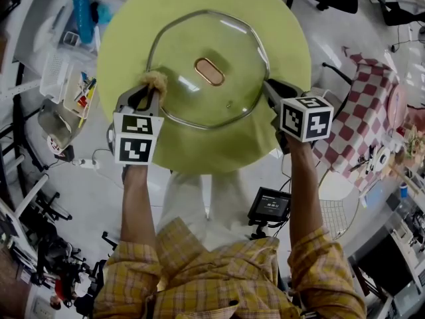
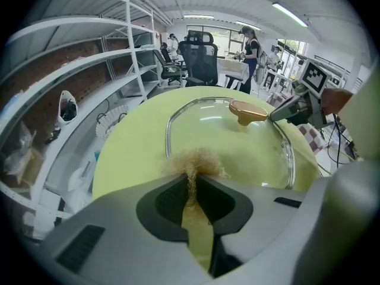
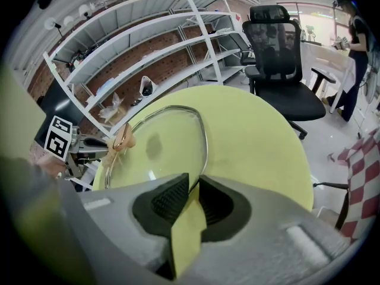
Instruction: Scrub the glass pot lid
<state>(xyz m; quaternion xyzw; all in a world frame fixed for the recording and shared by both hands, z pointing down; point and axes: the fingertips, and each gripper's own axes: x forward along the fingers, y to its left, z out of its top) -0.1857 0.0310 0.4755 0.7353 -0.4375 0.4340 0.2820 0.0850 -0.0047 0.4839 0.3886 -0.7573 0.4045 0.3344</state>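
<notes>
At the glass lid (image 1: 229, 48), the left hand-held gripper (image 2: 192, 181) pinches a tan scrubber (image 2: 199, 159).

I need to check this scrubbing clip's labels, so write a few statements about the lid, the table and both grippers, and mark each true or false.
1. The lid lies on the round green table, knob up. True.
2. The left gripper is empty. False: its jaws are closed on a tan, fuzzy scrubber, which sits at the lid's left edge.
3. The right gripper grips the lid's rim. True: the metal rim runs in between its nearly closed jaws.
4. The knob is black. False: it is copper-coloured.
</notes>
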